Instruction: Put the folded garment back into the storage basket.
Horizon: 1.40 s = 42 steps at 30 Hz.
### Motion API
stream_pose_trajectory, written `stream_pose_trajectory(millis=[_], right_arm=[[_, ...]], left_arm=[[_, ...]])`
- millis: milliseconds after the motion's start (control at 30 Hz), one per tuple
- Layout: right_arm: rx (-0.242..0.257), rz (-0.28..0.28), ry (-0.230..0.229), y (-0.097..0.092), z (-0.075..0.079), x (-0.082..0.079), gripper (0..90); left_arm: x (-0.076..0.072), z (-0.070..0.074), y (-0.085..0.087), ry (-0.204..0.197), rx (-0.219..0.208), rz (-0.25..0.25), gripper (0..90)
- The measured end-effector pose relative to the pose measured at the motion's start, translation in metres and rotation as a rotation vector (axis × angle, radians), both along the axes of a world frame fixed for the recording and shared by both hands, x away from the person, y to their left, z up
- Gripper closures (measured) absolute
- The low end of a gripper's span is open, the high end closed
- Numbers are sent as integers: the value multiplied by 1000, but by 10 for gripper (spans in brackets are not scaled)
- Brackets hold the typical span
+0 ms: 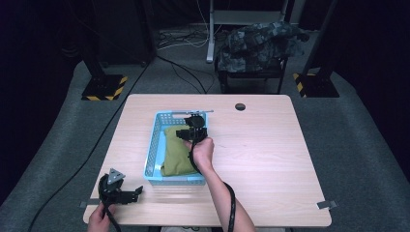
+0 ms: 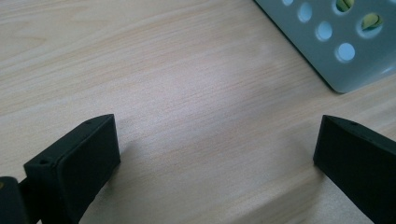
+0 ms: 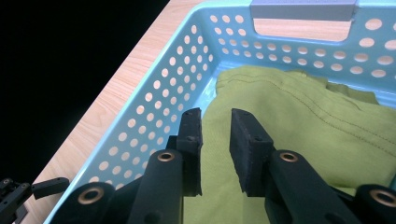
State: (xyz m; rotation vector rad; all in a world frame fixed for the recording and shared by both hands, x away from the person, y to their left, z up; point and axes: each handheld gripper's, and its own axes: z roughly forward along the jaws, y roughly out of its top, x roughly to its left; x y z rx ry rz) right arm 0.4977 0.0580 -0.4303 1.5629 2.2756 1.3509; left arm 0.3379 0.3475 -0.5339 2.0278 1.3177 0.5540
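Observation:
A light blue perforated basket point(image 1: 151, 150) stands left of centre on the wooden table point(image 1: 261, 154). A folded olive-green cloth point(image 1: 176, 150) lies inside it. My right gripper point(image 1: 193, 126) hovers over the basket's far end. In the right gripper view its jaws point(image 3: 215, 114) stand a narrow gap apart just above the cloth point(image 3: 289, 116), with nothing between the pads, near the basket wall point(image 3: 168, 93). My left gripper point(image 1: 137, 192) rests at the table's front left corner. Its jaws point(image 2: 217, 135) are wide open over bare wood, with the basket's corner point(image 2: 336, 56) ahead.
A round cable hole point(image 1: 240, 106) sits near the table's far edge. Behind the table a chair holds a camouflage jacket point(image 1: 261, 43). Stand bases with yellow-black stripes point(image 1: 104, 87) point(image 1: 314, 84) flank it. A tape strip point(image 1: 326, 204) marks the front right edge.

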Motion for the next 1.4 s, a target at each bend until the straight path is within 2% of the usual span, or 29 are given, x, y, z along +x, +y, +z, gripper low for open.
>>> stream_pose_trajectory(millis=[233, 333, 600, 833, 1000, 1233, 1400], right_arm=[[-24, 9, 20, -5, -3, 2, 629], [-45, 12, 25, -8, -3, 3, 514], [-110, 36, 20, -16, 0, 0, 290], [-150, 68, -7, -28, 5, -7, 111], [-165, 80, -30, -39, 8, -13, 44], [-200, 71, -66, -60, 11, -24, 23], [-202, 52, -78, -79, 11, -30, 20]], left_arm=[[0, 0, 0, -1, 0, 0, 0], [0, 0, 0, -1, 0, 0, 0], [0, 0, 0, -1, 0, 0, 0], [0, 0, 0, -1, -1, 0, 0], [0, 0, 0, -1, 0, 0, 0], [0, 0, 0, -1, 0, 0, 0], [0, 0, 0, -1, 0, 0, 0]])
